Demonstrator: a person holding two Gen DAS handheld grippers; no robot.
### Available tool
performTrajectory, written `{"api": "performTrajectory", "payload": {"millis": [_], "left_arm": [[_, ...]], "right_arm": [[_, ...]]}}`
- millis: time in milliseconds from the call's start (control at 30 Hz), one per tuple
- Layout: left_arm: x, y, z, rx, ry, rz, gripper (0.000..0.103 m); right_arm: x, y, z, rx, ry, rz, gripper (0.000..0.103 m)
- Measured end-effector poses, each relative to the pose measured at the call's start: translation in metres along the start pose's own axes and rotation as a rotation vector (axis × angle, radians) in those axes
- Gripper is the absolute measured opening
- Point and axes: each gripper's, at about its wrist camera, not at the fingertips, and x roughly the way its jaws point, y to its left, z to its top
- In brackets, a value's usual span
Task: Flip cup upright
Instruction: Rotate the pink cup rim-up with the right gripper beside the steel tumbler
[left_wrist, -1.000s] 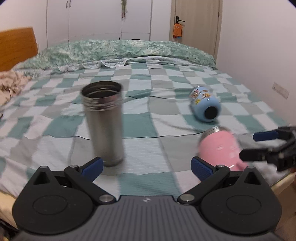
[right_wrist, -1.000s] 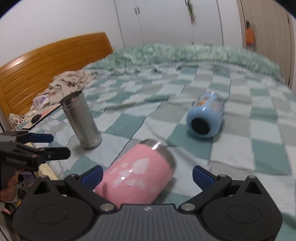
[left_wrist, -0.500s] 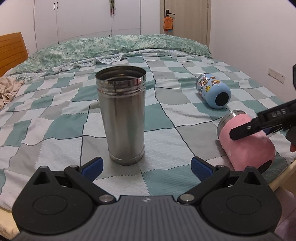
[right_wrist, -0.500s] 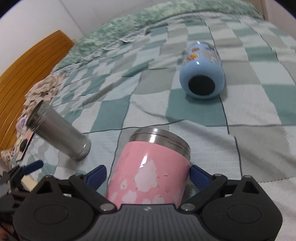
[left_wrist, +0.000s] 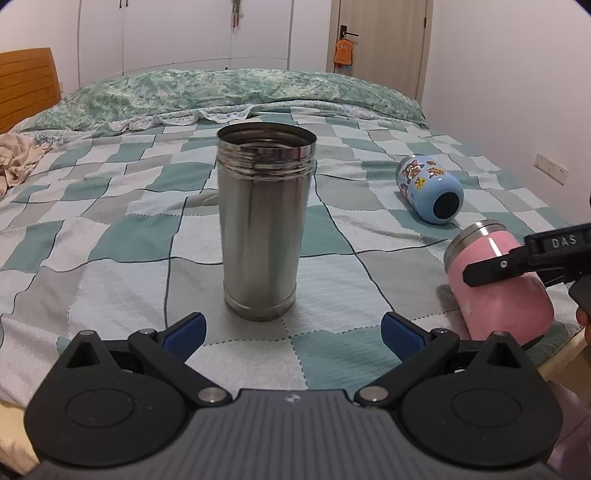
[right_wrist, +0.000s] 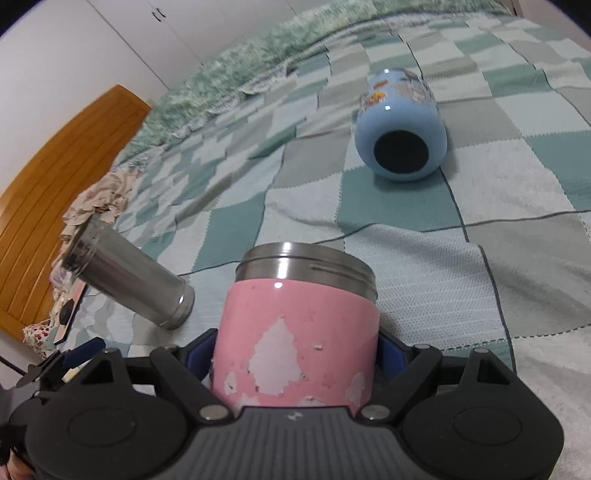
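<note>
A pink cup (right_wrist: 301, 325) with a steel rim and chipped paint sits between the fingers of my right gripper (right_wrist: 297, 350), which is shut on its body. In the left wrist view the pink cup (left_wrist: 498, 291) leans tilted near the bed's front right edge, with the right gripper's finger (left_wrist: 495, 271) across it. A steel cup (left_wrist: 265, 229) stands upright on the checked blanket, just ahead of my left gripper (left_wrist: 291, 330), which is open and empty. A blue cartoon cup (left_wrist: 430, 194) lies on its side farther right; it also shows in the right wrist view (right_wrist: 400, 127).
The bed's checked blanket (left_wrist: 122, 236) has a green duvet (left_wrist: 229, 92) bunched at the far end. Crumpled cloth (left_wrist: 16, 157) lies at the left by the wooden headboard (left_wrist: 27, 86). The bed's front edge (left_wrist: 565, 354) is close to the pink cup.
My right gripper has closed in around the pink cup and gripped it. The left gripper has backed off from the steel cup and steadied, leaving it upright.
</note>
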Motion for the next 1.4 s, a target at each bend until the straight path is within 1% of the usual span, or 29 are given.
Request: {"api": "performTrajectory", "payload": {"millis": [233,367,467,567,667,833,933,1067,1100,1133,1233,1333,1400], "left_arm": [[-0.009,0.007,-0.004,-0.028,-0.005,0.002,0.103],[-0.014,0.011,-0.005,-0.039,-0.011,0.005,0.103],[-0.017,0.012,-0.002,-0.044,-0.020,0.017,0.103],[-0.018,0.014,0.001,-0.059,-0.036,0.040,0.103],[-0.018,0.018,0.005,-0.087,-0.054,0.058,0.103],[-0.019,0.023,0.008,-0.113,-0.073,0.098,0.103],[-0.018,0.027,0.007,-0.124,-0.078,0.111,0.103],[-0.015,0.028,0.007,-0.121,-0.073,0.116,0.103],[-0.015,0.028,0.006,-0.120,-0.072,0.118,0.103],[-0.015,0.028,0.005,-0.119,-0.071,0.120,0.103],[-0.016,0.027,0.003,-0.117,-0.067,0.121,0.103],[-0.019,0.026,-0.003,-0.122,-0.067,0.144,0.103],[-0.020,0.030,-0.009,-0.125,-0.058,0.159,0.103]], "right_arm": [[-0.025,0.009,-0.013,-0.102,-0.114,0.039,0.085],[-0.037,0.027,-0.015,-0.206,-0.203,0.046,0.084],[-0.041,0.049,-0.008,-0.300,-0.275,0.040,0.084],[-0.033,0.072,0.000,-0.390,-0.330,0.027,0.084],[-0.015,0.096,0.008,-0.476,-0.371,0.009,0.084],[0.021,0.121,0.008,-0.606,-0.435,-0.051,0.084],[0.040,0.123,0.002,-0.649,-0.440,-0.068,0.084],[0.069,0.111,-0.007,-0.626,-0.376,-0.089,0.084],[0.067,0.108,-0.011,-0.627,-0.406,-0.080,0.084],[0.066,0.107,-0.012,-0.627,-0.414,-0.077,0.084],[0.066,0.105,-0.013,-0.623,-0.413,-0.076,0.084],[0.065,0.102,-0.016,-0.616,-0.422,-0.072,0.085],[0.065,0.103,-0.014,-0.621,-0.399,-0.078,0.086]]}}
